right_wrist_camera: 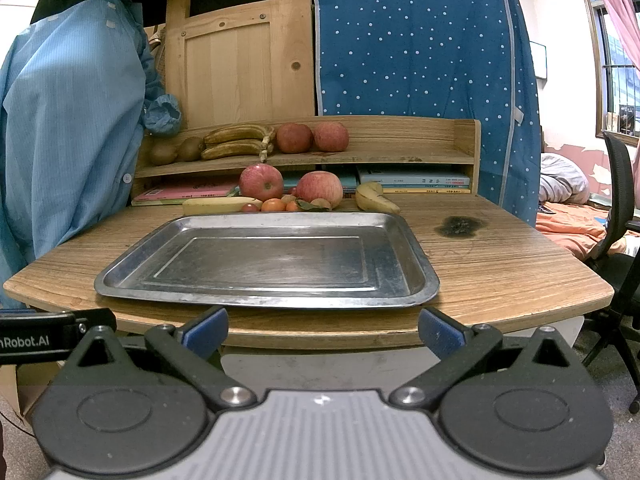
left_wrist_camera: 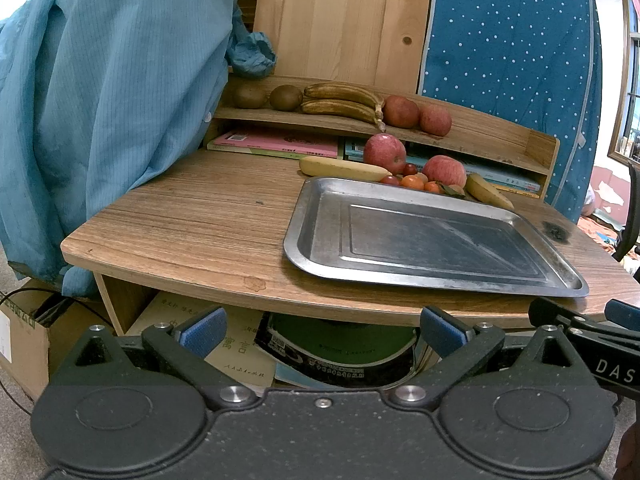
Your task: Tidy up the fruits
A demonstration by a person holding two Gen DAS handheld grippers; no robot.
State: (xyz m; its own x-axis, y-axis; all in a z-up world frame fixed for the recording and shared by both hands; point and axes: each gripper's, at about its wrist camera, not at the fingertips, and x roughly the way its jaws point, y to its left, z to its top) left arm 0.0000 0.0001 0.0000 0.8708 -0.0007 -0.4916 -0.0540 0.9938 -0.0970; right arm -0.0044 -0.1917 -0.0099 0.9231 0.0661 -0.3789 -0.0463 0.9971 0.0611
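Observation:
An empty steel tray [right_wrist_camera: 120, 276] [left_wrist_camera: 316, 208] lies on the wooden desk. Behind it sit two red apples [right_wrist_camera: 261, 182] [left_wrist_camera: 384, 153], two yellow bananas [right_wrist_camera: 218, 205] [left_wrist_camera: 342, 168] and several small oranges and dark fruits [right_wrist_camera: 273, 205]. On the shelf [right_wrist_camera: 380, 156] above are two kiwis [right_wrist_camera: 176, 151], brown bananas [right_wrist_camera: 236, 140] and two more apples [right_wrist_camera: 312, 137]. My left gripper [left_wrist_camera: 322, 330] and right gripper [right_wrist_camera: 322, 330] both hang open before the desk's near edge, below the tray, holding nothing.
A light-blue garment [left_wrist_camera: 100, 100] hangs over the desk's left side. Books [right_wrist_camera: 412, 181] lie under the shelf and below the desk [left_wrist_camera: 240, 352]. A dark burn mark [right_wrist_camera: 460, 225] sits right of the tray. An office chair [right_wrist_camera: 620, 248] stands at right.

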